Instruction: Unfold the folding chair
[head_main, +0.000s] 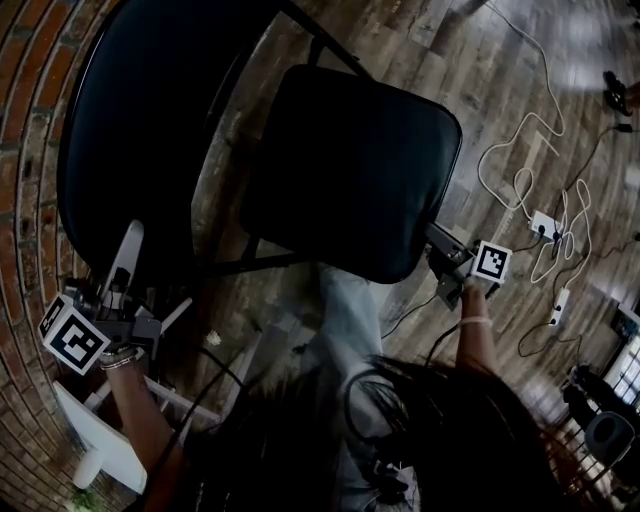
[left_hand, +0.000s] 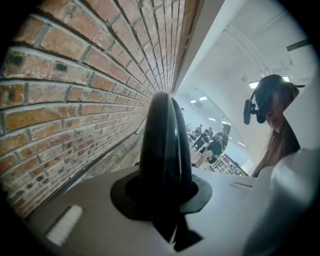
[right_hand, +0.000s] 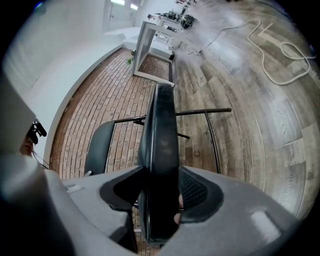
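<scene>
While the left gripper (head_main: 118, 285) pinches the padded backrest (head_main: 140, 120) near the brick wall (head_main: 30, 200) and the right gripper (head_main: 445, 250) clamps the seat (head_main: 350, 170) edge, the folding chair stands on the wood floor (head_main: 500, 60), seemingly nearly open. Bracing the back and pressing the seat down evenly should finish it.

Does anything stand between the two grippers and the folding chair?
Nothing visible does. The left gripper is shut on the edge of the backrest, and the right gripper is shut on the edge of the seat.
</scene>
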